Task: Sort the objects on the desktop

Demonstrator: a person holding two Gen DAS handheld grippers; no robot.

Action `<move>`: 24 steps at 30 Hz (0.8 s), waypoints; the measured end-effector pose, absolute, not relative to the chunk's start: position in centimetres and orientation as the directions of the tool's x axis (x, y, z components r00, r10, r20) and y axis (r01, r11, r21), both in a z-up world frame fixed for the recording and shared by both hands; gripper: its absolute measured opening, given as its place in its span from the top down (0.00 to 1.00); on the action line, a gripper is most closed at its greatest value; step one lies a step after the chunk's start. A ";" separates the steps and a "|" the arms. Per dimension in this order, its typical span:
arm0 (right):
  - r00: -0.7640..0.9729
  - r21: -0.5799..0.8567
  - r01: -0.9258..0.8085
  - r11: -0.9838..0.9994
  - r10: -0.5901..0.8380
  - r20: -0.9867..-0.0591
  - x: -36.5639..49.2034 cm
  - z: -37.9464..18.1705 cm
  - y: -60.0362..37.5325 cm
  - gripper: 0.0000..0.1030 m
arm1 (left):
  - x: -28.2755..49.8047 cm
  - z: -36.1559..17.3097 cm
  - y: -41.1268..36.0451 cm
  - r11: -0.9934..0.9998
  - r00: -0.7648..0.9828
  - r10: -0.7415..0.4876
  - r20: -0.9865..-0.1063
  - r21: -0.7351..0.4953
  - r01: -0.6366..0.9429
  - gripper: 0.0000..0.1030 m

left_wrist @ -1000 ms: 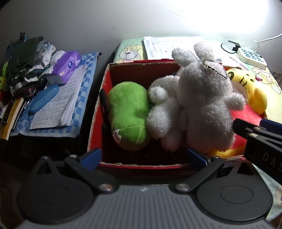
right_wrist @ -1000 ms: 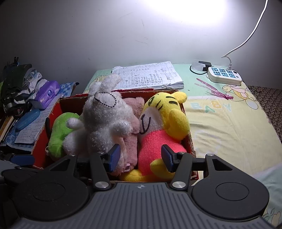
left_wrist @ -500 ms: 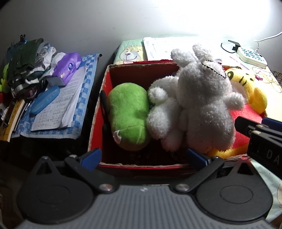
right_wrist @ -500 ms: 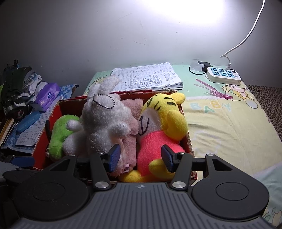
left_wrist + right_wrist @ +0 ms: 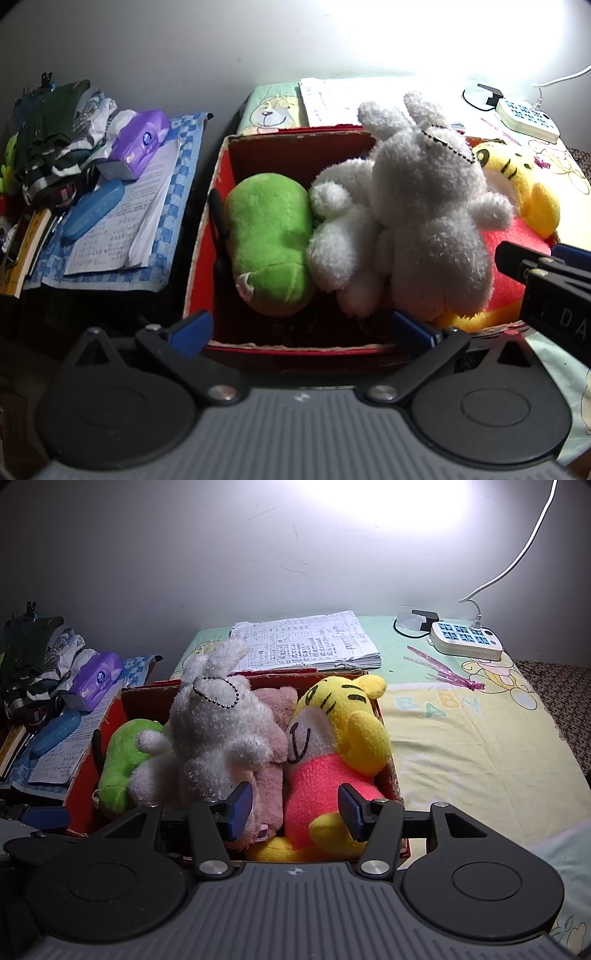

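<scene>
A red cardboard box (image 5: 207, 236) (image 5: 88, 760) holds several plush toys: a green one (image 5: 269, 240) (image 5: 122, 760), a white rabbit (image 5: 428, 206) (image 5: 218, 734), a pink one (image 5: 273, 731) and a yellow tiger in a pink-red shirt (image 5: 332, 746) (image 5: 517, 184). My left gripper (image 5: 301, 328) is open and empty at the box's near rim. My right gripper (image 5: 293, 806) is open and empty, just above the near ends of the pink and yellow toys. Its fingers (image 5: 532, 266) show at the right of the left wrist view.
A paper stack (image 5: 306, 642) lies behind the box. A power strip (image 5: 467, 640) with a white cable and pink strips (image 5: 439, 666) lie on the baby-print cloth (image 5: 472, 738). On the left are a purple tissue pack (image 5: 142, 142), a blue case (image 5: 92, 208), papers and folded clothes (image 5: 48, 136).
Both views have shifted slightly, as both grippers drew back a little from the box. Both stay open. The toys have not moved.
</scene>
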State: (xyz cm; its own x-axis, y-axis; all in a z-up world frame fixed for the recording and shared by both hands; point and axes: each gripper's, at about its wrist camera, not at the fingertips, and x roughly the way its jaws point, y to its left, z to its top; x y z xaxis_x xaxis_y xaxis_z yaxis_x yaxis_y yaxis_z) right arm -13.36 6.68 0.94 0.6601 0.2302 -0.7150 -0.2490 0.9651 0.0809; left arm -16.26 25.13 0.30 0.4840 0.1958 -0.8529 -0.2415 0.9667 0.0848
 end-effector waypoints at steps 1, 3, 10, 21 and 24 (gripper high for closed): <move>0.661 0.080 -0.248 0.965 0.229 -0.715 -13.3 1.0 6.7 0.47 | -16.2 0.3 25.1 0.967 0.484 0.197 -0.853 0.087 -0.241 0.00; 0.661 0.080 -0.245 0.966 0.226 -0.715 -13.3 1.0 6.6 0.47 | -16.2 0.3 25.1 0.967 0.484 0.199 -0.852 0.090 -0.240 0.00; 0.662 0.078 -0.245 0.966 0.225 -0.715 -13.2 1.0 6.6 0.47 | -16.2 0.4 25.1 0.969 0.486 0.195 -0.852 0.090 -0.231 0.00; 0.661 0.092 -0.255 0.962 0.243 -0.709 -12.9 1.2 6.7 0.47 | -16.0 0.8 24.5 0.973 0.499 0.188 -0.846 0.091 -0.211 0.00; 0.661 0.096 -0.258 0.961 0.249 -0.708 -12.9 1.2 6.7 0.48 | -15.9 0.8 24.6 0.973 0.499 0.185 -0.847 0.088 -0.212 0.00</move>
State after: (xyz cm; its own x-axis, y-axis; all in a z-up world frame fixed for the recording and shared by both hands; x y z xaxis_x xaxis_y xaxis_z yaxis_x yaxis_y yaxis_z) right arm -12.94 6.69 1.21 0.6610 0.2485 -0.7080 -0.2584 0.9612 0.0962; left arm -15.95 24.58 0.84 0.4989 0.1850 -0.8467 -0.2123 0.9733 0.0876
